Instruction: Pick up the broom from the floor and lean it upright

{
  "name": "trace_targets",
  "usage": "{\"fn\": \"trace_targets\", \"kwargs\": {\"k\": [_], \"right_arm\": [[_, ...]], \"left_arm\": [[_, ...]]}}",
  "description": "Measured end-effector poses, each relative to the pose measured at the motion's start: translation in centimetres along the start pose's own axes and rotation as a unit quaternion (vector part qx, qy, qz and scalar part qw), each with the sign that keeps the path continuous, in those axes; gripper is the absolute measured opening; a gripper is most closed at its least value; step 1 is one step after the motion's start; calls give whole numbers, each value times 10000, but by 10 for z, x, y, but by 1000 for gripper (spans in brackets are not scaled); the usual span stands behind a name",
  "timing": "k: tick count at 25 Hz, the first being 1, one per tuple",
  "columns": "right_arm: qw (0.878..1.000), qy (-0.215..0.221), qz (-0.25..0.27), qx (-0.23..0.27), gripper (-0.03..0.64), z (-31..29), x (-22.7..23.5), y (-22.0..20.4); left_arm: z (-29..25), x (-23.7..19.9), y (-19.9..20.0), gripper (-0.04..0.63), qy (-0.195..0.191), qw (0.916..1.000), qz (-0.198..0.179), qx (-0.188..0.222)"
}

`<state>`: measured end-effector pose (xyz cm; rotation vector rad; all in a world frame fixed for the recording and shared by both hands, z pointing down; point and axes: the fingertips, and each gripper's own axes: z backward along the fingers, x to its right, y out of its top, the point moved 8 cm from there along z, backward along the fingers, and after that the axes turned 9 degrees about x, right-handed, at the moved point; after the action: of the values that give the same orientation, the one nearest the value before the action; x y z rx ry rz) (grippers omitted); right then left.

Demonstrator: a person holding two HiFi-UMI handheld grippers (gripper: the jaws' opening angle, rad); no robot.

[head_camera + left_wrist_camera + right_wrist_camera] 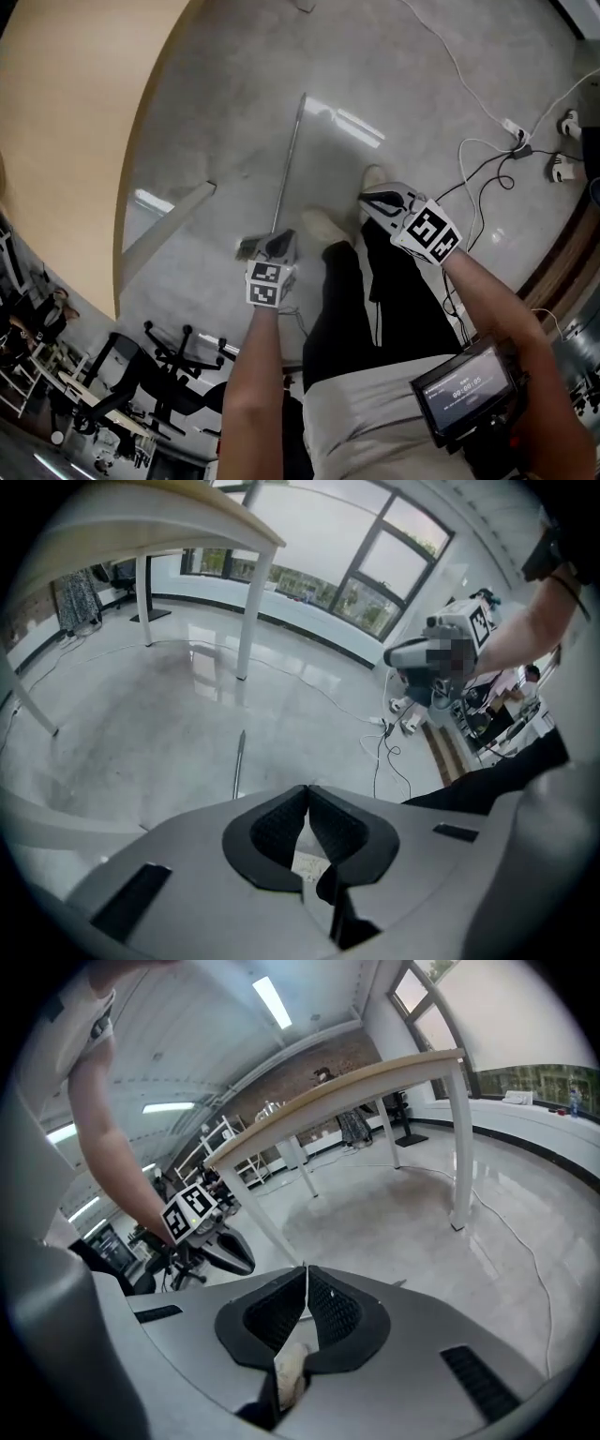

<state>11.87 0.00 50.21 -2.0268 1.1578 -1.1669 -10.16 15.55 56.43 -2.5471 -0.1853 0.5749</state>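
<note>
The broom [286,169] lies on the grey floor, its thin metal handle running away from me and its head near my feet. My left gripper [272,242] hangs just above the head end, its jaws shut with nothing in them. In the left gripper view the handle [240,761] shows on the floor just beyond the closed left gripper [307,787]. My right gripper [370,199] is to the right of the handle, apart from it, above a shoe. In its own view the right gripper [306,1267] has its jaws meeting at the tip, empty.
A beige-topped table [66,112] with a white leg [169,225] stands to the left of the broom. White cables and a power strip [511,131] lie at the right. Office chairs [178,366] stand behind me. My legs and shoes [323,225] are close to the broom head.
</note>
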Motion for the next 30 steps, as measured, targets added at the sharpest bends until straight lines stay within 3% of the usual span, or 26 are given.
{"fn": "trace_targets", "kwargs": {"k": [8,11,14,20,24,28,30], "right_arm": [[9999,112,10,-128,18,-22,38,-32],[9990,174,-396,-70,18,-44,76,-73],[9986,266,-441,-72,18,-69,110,-101],[9998,213,-50,2,18,-73,164,-85],[9998,167,-83,52,18,-105,221,-125],[9999,130,48,-68,18,-105,235,-123],[9998,56,113,-131,18,-100,240,-119]], "left_arm": [[-37,-16,15,21,110,9998,-131,107],[-84,-33,-9,21,171,9998,-110,-22],[-126,-61,-35,21,266,9995,-104,-148],[-163,-98,-47,23,867,9949,-359,-379],[-243,-141,-91,23,841,9928,-445,-732],[-281,-162,-104,25,853,9907,-569,-892],[-294,-170,-105,88,1022,9868,-649,-1074]]}}
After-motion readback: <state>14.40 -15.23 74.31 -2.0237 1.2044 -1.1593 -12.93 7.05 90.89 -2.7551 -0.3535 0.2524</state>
